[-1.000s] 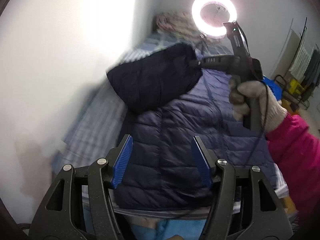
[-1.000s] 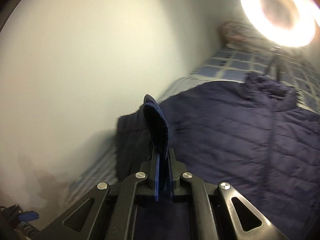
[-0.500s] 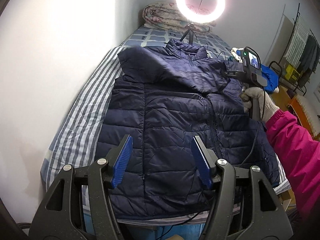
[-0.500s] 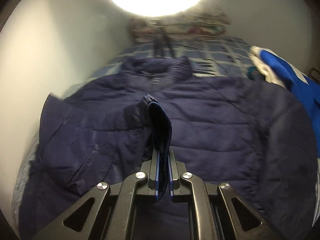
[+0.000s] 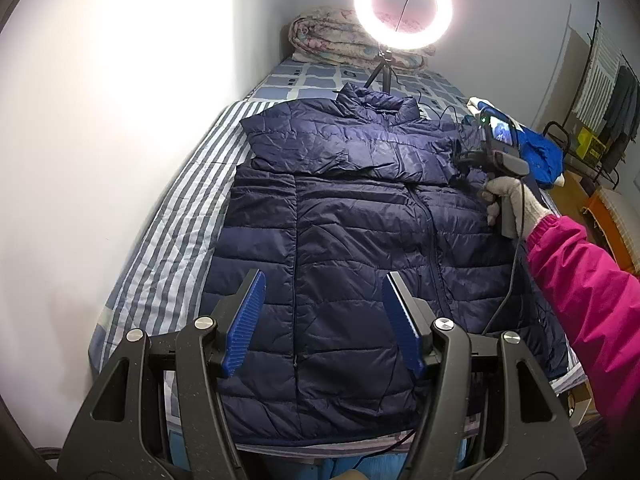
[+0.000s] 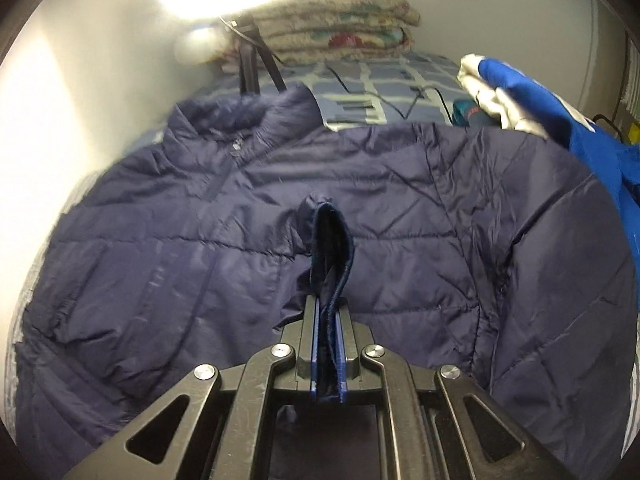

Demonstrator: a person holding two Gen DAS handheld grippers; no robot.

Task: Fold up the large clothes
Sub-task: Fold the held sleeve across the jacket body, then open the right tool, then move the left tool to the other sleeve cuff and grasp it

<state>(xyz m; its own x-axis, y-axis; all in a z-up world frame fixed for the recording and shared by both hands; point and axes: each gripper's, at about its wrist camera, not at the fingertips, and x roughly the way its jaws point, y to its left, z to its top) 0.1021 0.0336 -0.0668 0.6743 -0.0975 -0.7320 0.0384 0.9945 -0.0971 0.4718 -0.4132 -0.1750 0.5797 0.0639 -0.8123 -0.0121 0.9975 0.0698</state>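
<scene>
A navy quilted puffer jacket (image 5: pixel 352 248) lies front up on a striped bed, collar at the far end. Its left sleeve (image 5: pixel 344 152) is folded across the chest toward the right. My left gripper (image 5: pixel 324 320) is open and empty, hovering above the jacket's hem at the near end. My right gripper (image 5: pixel 464 158) is at the jacket's right shoulder, held by a gloved hand. In the right wrist view my right gripper (image 6: pixel 327 320) is shut on the sleeve cuff (image 6: pixel 330 240), which stands up between the pads over the jacket (image 6: pixel 440 240).
A lit ring light on a tripod (image 5: pixel 402 0) stands at the bed's far end before a folded blanket (image 5: pixel 340 40). A blue and white garment (image 5: pixel 540 152) lies at the right of the bed. A white wall (image 5: pixel 100 140) runs along the left. Cables (image 6: pixel 400 104) cross the bedsheet.
My right gripper carried the sleeve from up in the air on the left across the chest and down to the right shoulder. The left gripper stayed open over the hem.
</scene>
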